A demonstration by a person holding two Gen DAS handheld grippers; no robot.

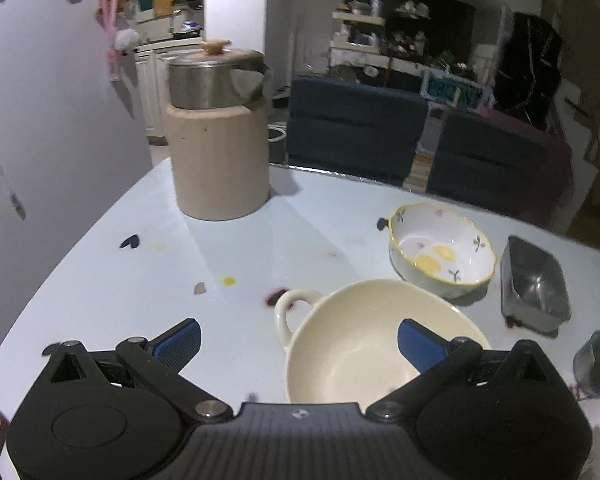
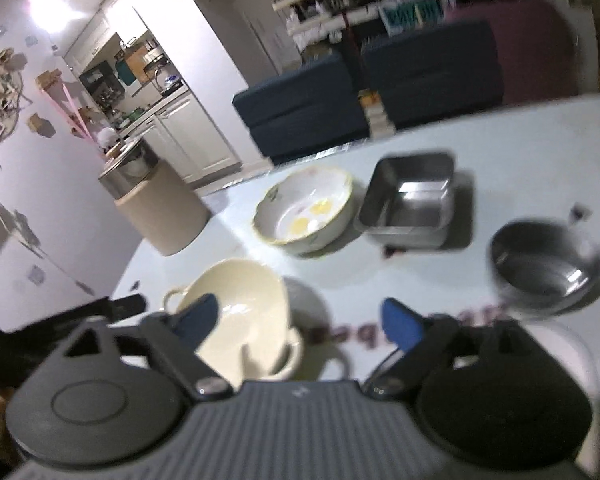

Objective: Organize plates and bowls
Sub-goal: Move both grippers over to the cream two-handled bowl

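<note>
So the pale blue round worktop [image 1: 100, 280] has all the dishes sitting loose on it, nothing stacked; the cream ceramic bowl with a loop handle [image 1: 364, 332] is nearest the left gripper [image 1: 300, 340], right in the gap between its blue-padded fingers [image 1: 180, 342]; jaws are spread wide and I can't see either pad pressing on the rim, so nothing's held; the right-hand pad sits in front of the bowl's inside.

From that cream bowl, the white bowl with a yellow rim and little flower prints [image 1: 444, 252] is at about 1 o'clock, close but not touching; the square stainless steel container [image 1: 534, 284] is just beside the flowered one, out at 3 o'clock from it; a round steel bowl [image 1: 594, 354] peeks in at the right edge, mostly cut off. The tall beige canister with a metal pot and lid on top [image 1: 220, 136] stands at 11 o'clock, well apart, near the worktop's far edge.

Right wrist view is pretty blurred; the right gripper [image 2: 300, 322] has its jaws apart too, nothing between them; the cream bowl [image 2: 240, 312] sits behind its left finger, the flowered bowl [image 2: 304, 212] at 12 o'clock, the square container [image 2: 408, 196] at 1 o'clock, the round steel bowl [image 2: 546, 266] at 2 o'clock, standing alone on the worktop.
</note>
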